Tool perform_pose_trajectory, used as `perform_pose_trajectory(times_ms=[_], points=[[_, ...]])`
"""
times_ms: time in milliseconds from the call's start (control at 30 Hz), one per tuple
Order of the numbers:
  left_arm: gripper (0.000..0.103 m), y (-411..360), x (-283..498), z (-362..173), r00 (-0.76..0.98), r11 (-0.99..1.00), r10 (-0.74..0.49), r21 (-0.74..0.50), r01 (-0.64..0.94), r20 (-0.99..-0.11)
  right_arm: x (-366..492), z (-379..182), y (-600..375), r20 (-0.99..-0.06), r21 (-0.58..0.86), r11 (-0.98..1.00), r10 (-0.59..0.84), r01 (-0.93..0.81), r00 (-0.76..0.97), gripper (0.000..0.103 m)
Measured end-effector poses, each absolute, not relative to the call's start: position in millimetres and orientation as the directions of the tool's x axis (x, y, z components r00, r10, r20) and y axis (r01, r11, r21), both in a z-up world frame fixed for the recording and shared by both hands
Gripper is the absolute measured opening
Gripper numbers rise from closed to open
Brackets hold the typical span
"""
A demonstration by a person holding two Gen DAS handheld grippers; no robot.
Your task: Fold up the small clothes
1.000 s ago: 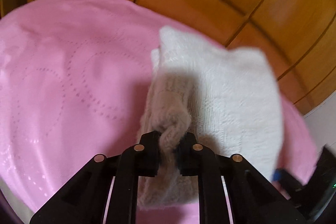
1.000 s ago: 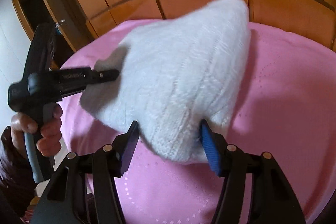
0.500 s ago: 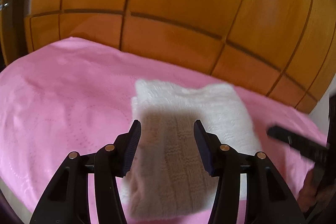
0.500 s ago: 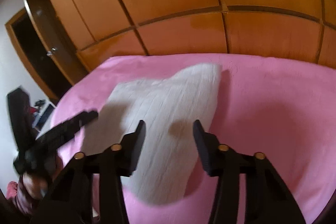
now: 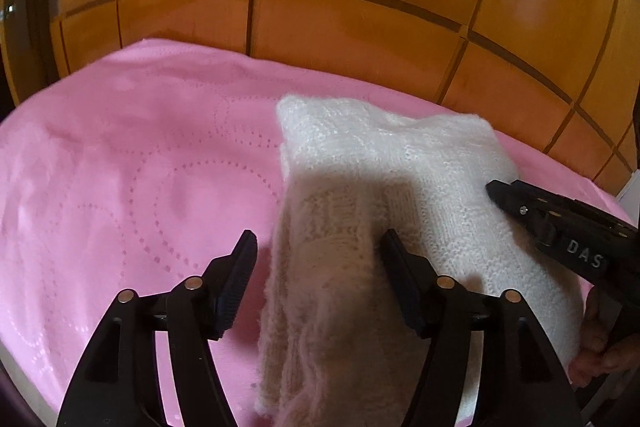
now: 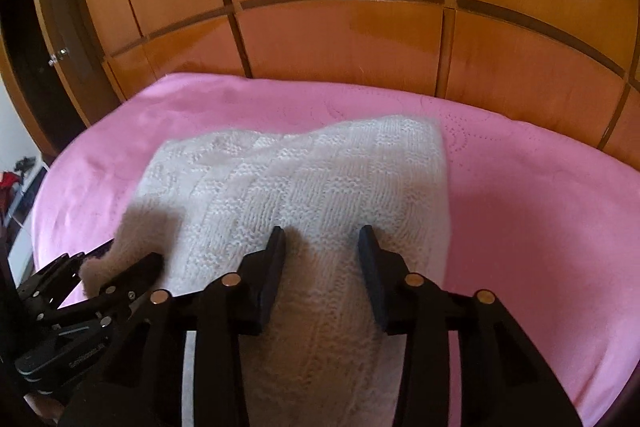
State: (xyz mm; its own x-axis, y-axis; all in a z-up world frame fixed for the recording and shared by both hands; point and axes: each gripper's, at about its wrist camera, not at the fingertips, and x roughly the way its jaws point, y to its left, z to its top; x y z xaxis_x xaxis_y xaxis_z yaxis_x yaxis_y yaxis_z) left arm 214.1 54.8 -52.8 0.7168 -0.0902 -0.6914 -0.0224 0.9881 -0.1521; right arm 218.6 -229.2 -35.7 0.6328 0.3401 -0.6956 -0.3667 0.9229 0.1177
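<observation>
A white knitted garment (image 5: 400,179) lies folded on the pink blanket (image 5: 140,167). My left gripper (image 5: 318,267) has its jaws opening. The garment's raised near-left fold stands between them, against the right finger (image 5: 400,275) and apart from the left one. In the right wrist view the garment (image 6: 320,179) spreads ahead of me. My right gripper (image 6: 322,255) is low over its near edge, with a ridge of cloth between its half-open fingers. The left gripper (image 6: 120,267) shows at the lower left with a fuzzy corner between its fingers. The right gripper (image 5: 504,193) rests on the garment's right side.
Orange wooden wardrobe panels (image 5: 340,27) rise just behind the blanket (image 6: 540,207). A dark wooden door with a knob (image 6: 60,55) stands at the far left. A person's hand (image 5: 600,347) holds the right gripper's handle. Bare blanket stretches left and right of the garment.
The left gripper let go of the pinched edge and its jaws spread. The right gripper released the lifted garment, narrowed, then came back down over its near edge. The garment now lies on the blanket.
</observation>
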Motion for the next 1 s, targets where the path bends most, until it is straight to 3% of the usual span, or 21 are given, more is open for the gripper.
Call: perform_pose_trajectory(times_ms=[133,333,467,600,933,1000], points=[[0.072,56,211,-54,0.724,0.99,-0.078,-0.141,-0.027,-0.686,213,-31,-238,-0.669,0.192,0.894,0.421,-0.404,0.613,0.072],[0.076,70,213,-61,0.714,0.984,-0.108,-0.176,-0.022,-0.691,202,-27,-266,-0.637,0.306,0.861,0.503,-0.407,0.584,0.09],[0.084,79,216,-68,0.705,0.984,-0.126,-0.177,0.001,-0.698,214,-47,-301,-0.63,0.468,0.814,0.58,-0.344,0.517,0.091],[0.085,91,223,-76,0.673,0.972,-0.188,-0.232,0.025,-0.715,236,-66,-320,-0.583,0.623,0.718,0.691,-0.31,0.428,0.091],[0.085,117,230,-96,0.647,0.91,-0.349,-0.41,0.061,-0.678,273,-85,-300,-0.521,0.733,0.588,0.808,-0.342,0.275,0.09],[0.079,116,228,-97,0.65,0.903,-0.363,-0.425,0.067,-0.668,273,-86,-289,-0.539,0.717,0.6,0.8,-0.354,0.265,0.084]])
